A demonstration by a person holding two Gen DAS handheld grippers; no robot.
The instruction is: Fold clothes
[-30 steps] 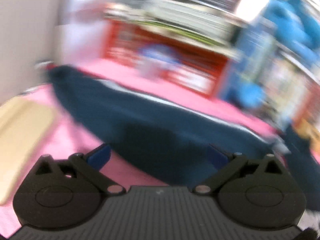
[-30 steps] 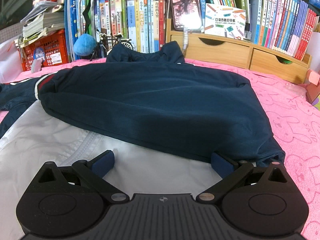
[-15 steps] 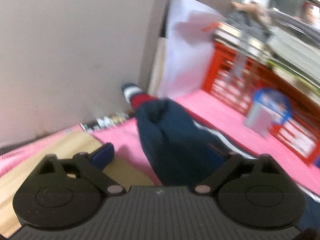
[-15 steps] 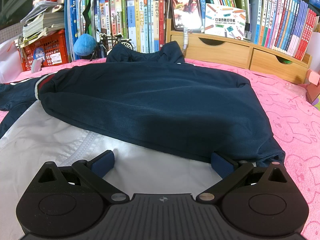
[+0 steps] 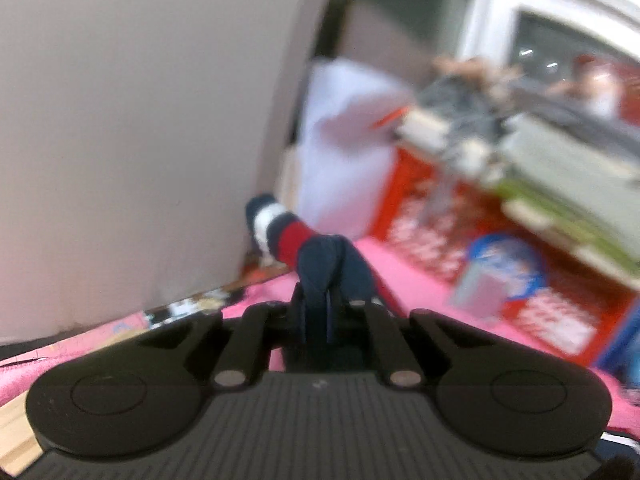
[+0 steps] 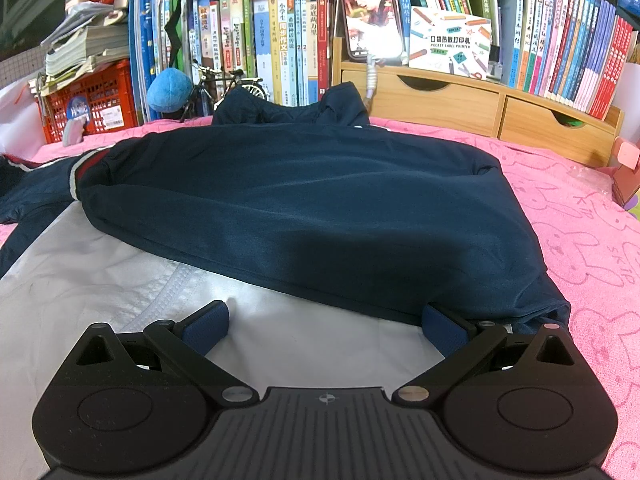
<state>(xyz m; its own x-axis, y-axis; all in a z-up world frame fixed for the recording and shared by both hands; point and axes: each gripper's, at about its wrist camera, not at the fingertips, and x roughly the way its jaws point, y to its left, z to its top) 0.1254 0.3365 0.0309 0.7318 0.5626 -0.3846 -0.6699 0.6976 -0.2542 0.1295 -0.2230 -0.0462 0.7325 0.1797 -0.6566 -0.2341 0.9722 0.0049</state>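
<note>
**Sleeve pinched near the cuff, slip risk**

The navy jacket (image 6: pixel 312 200) is spread on the pink-covered bench (image 6: pixel 580 220). Its sleeve (image 5: pixel 320 264) is pinched by the left tool (image 5: pixel 316 316); the right tool (image 6: pixel 326 320) is spread above white fabric (image 6: pixel 100 280). Thin cloth could slip free, or the body could be dragged askew.

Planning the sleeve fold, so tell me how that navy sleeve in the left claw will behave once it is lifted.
Probably floppy: the navy sleeve bunches between the shut fingers of the left claw. Its striped cuff juts free beyond the grip, so it may dangle. Likely light, as the jacket body lies in soft, thin folds.
</note>
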